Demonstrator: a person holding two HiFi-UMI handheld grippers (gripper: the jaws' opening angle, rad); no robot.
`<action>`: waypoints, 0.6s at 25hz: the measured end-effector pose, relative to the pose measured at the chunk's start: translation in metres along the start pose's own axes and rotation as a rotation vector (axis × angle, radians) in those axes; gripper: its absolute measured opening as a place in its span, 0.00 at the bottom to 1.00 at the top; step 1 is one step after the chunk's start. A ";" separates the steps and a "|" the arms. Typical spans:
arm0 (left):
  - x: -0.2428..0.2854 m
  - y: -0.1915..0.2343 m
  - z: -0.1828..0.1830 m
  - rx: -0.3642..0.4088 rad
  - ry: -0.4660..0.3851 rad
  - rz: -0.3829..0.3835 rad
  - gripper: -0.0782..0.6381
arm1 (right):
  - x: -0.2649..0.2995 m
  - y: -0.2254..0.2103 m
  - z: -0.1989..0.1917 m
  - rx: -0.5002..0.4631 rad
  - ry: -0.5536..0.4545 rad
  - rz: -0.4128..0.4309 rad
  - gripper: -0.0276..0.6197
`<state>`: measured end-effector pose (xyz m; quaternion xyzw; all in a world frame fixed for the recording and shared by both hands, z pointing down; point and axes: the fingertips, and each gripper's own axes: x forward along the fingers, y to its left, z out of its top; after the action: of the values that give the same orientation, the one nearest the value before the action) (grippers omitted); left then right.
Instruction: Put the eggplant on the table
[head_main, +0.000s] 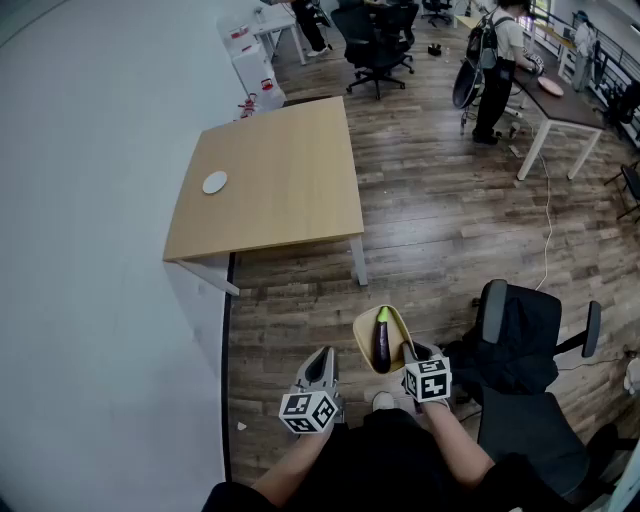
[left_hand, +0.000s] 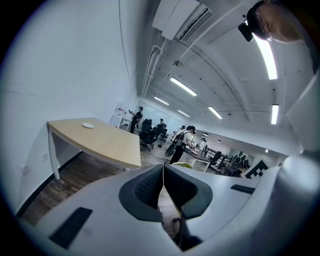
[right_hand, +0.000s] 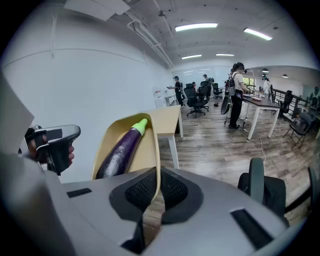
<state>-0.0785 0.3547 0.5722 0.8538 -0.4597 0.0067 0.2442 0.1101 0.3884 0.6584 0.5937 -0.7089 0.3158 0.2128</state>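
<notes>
A purple eggplant (head_main: 382, 342) with a green stem lies in a tan bowl (head_main: 362, 330) held low over the wood floor, in front of the person. My right gripper (head_main: 408, 351) is shut on the bowl's right rim. In the right gripper view the rim (right_hand: 156, 150) runs between the closed pads of the right gripper (right_hand: 158, 172), and the eggplant (right_hand: 120, 150) rests along the bowl's inside. My left gripper (head_main: 322, 358) is to the left of the bowl, shut and empty; the left gripper (left_hand: 163, 167) shows its pads pressed together. The wooden table (head_main: 270, 180) stands ahead.
A small white disc (head_main: 215, 182) lies on the table's far left part. A black office chair (head_main: 525, 345) stands close on the right. A white wall runs along the left. Farther back are desks, chairs and a standing person (head_main: 495, 70).
</notes>
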 end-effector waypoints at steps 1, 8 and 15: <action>0.000 -0.002 0.001 0.001 -0.002 0.000 0.13 | -0.001 0.000 0.000 -0.005 0.002 0.002 0.15; 0.004 -0.014 -0.003 0.006 -0.009 -0.005 0.13 | -0.001 -0.010 0.002 0.026 -0.019 0.008 0.15; 0.026 -0.006 0.007 -0.002 -0.016 0.005 0.14 | 0.018 -0.017 0.011 0.048 -0.016 0.018 0.15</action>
<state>-0.0599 0.3345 0.5700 0.8525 -0.4636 0.0000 0.2413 0.1240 0.3662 0.6656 0.5947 -0.7081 0.3299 0.1902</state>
